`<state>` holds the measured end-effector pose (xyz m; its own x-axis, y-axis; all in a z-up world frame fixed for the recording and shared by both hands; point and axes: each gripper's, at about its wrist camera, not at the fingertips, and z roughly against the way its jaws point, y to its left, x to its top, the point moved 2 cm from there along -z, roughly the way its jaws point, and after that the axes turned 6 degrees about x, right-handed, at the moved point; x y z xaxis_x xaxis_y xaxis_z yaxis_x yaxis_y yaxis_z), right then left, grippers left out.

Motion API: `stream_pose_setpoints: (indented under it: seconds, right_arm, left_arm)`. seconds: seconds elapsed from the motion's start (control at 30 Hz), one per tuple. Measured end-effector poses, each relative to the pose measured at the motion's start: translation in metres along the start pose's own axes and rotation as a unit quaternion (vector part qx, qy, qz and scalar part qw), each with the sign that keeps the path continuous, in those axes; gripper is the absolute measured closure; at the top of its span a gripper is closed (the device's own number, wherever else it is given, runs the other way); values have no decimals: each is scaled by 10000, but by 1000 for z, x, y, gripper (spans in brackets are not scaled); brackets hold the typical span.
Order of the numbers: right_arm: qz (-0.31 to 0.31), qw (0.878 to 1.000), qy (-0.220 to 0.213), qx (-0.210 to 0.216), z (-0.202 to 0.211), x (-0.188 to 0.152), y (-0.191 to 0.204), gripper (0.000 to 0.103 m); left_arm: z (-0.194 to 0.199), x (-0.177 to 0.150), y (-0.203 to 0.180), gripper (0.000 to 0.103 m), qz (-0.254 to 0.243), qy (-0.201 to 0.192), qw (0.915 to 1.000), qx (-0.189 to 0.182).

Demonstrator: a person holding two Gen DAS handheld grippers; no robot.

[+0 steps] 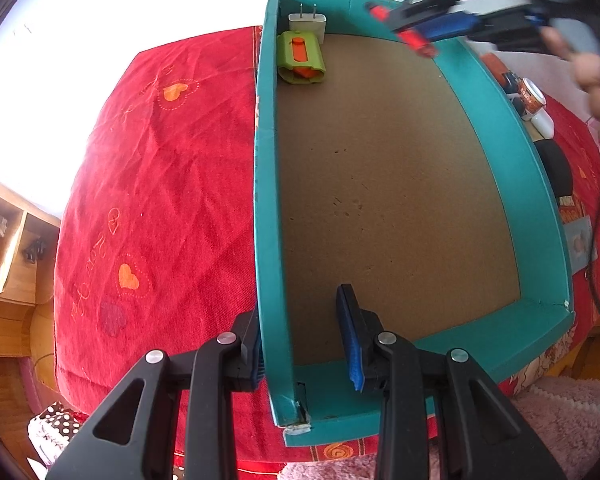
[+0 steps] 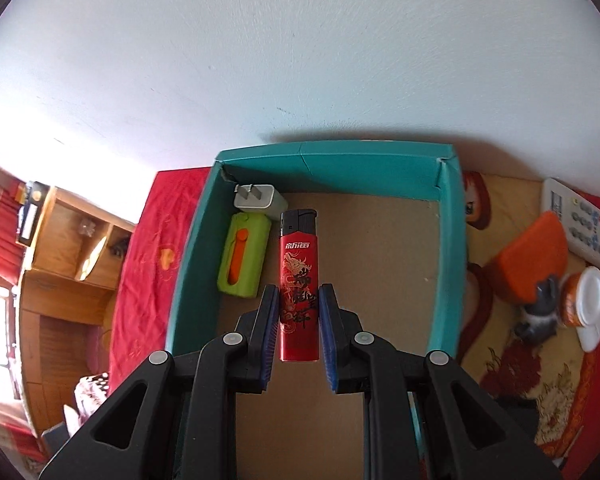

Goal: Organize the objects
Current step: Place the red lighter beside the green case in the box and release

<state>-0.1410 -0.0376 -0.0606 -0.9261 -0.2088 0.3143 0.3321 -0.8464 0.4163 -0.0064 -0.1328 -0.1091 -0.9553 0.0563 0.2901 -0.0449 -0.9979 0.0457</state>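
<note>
A teal cardboard box (image 1: pixel 266 184) with a brown floor lies on a red bedspread. A white plug charger (image 1: pixel 307 24) and a green-and-orange case (image 1: pixel 300 58) sit in its far left corner; both also show in the right wrist view, the charger (image 2: pixel 260 199) and the case (image 2: pixel 244 256). My left gripper (image 1: pixel 300 336) is open and straddles the box's near left wall, one finger outside and one inside. My right gripper (image 2: pixel 299 320) is shut on a red lighter (image 2: pixel 299 280) with a black top, held over the box (image 2: pixel 448 256) next to the case. The right gripper (image 1: pixel 420 36) shows blurred at the box's far right.
To the right of the box lie an orange object (image 2: pixel 532 256), a white-lidded jar (image 2: pixel 588 304), a grey figure (image 2: pixel 540 312) and a white remote (image 2: pixel 580 224). A wooden shelf unit (image 2: pixel 72 248) stands at left. A white wall is behind the box. A pink rug (image 1: pixel 560 420) lies below.
</note>
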Motion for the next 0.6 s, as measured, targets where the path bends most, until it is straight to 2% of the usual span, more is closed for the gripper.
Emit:
stream_pose_setpoints:
  seconds: [0.23, 0.43, 0.6]
  right_arm:
    - [-57, 9992, 51, -388, -44, 14, 9, 82]
    - [133, 9976, 81, -673, -60, 19, 18, 82]
    - [161, 9971, 155, -731, -72, 18, 19, 82]
  left_arm:
    - [1, -4, 0, 73, -96, 7, 9999, -29]
    - [2, -10, 0, 73, -158, -9, 9999, -63]
    - [6, -9, -3, 73, -174, -21, 9998, -88]
